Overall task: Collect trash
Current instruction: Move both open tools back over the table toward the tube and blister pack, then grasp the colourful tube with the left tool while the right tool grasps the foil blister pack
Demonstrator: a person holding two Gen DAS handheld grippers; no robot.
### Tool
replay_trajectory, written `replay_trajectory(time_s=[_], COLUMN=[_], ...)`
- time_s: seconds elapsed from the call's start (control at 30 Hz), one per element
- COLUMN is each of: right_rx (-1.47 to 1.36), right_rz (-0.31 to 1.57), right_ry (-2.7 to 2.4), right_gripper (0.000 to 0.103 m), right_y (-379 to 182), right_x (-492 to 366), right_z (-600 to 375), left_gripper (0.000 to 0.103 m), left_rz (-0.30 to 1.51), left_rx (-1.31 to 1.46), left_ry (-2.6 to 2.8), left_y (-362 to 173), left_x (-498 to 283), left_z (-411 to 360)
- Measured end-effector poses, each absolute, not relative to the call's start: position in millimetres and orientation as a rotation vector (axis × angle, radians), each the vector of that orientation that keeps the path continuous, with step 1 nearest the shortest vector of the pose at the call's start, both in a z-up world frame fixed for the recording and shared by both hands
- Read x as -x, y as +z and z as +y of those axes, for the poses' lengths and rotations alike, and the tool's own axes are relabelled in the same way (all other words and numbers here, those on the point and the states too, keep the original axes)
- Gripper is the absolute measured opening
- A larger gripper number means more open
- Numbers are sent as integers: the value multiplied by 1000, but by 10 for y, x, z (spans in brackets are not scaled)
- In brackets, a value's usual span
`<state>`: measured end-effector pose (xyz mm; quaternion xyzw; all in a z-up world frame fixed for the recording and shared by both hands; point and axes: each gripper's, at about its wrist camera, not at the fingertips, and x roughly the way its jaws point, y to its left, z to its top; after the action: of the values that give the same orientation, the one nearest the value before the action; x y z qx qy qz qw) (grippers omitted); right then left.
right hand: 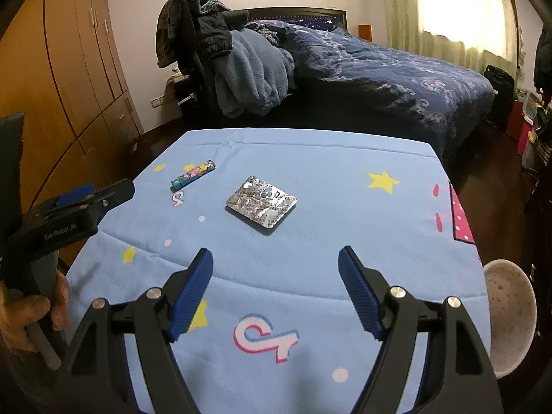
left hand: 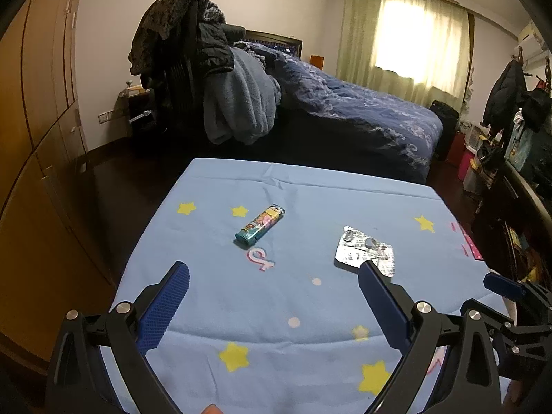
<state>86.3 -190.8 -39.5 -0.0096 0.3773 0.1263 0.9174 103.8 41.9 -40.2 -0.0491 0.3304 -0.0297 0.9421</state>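
The step in hand looks like the approach: nothing is picked up yet. The left gripper [left hand: 272, 272] hangs above the star-print cloth [left hand: 310, 327] with its jaws wide apart and empty; the right gripper [right hand: 276, 258] does the same, jaws apart with nothing between them.

2 pieces of trash lie on the cloth. The lighter [left hand: 259, 228] sits at the middle of the left wrist view, beyond the jaws. The foil pill pack [right hand: 261, 205] lies flat at the centre of the right wrist view, well ahead of the fingertips.

A pale bin [right hand: 510, 317] shows at the lower right edge of the right wrist view.

Next, I judge, each gripper must move forward and down to straddle its piece, then close. The flat pack will be hard to pinch off the cloth.
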Motion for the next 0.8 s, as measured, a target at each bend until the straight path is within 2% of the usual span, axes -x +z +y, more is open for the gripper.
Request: replay_trajectory(time_s=[0.5,0.8], right_rx=[72,70], right_rz=[816,824], right_ry=[271,263], right_gripper=[79,79], right_y=[-495,-535], right_x=[-1480,-1602], right_z=[-1677,-1683], left_gripper=[98,97], left_rz=[802,850], left_rx=[101,54], left_ry=[-66,-65], left_y=[-825,-1013], left_x=[-2067,-2357], left_z=[565,495])
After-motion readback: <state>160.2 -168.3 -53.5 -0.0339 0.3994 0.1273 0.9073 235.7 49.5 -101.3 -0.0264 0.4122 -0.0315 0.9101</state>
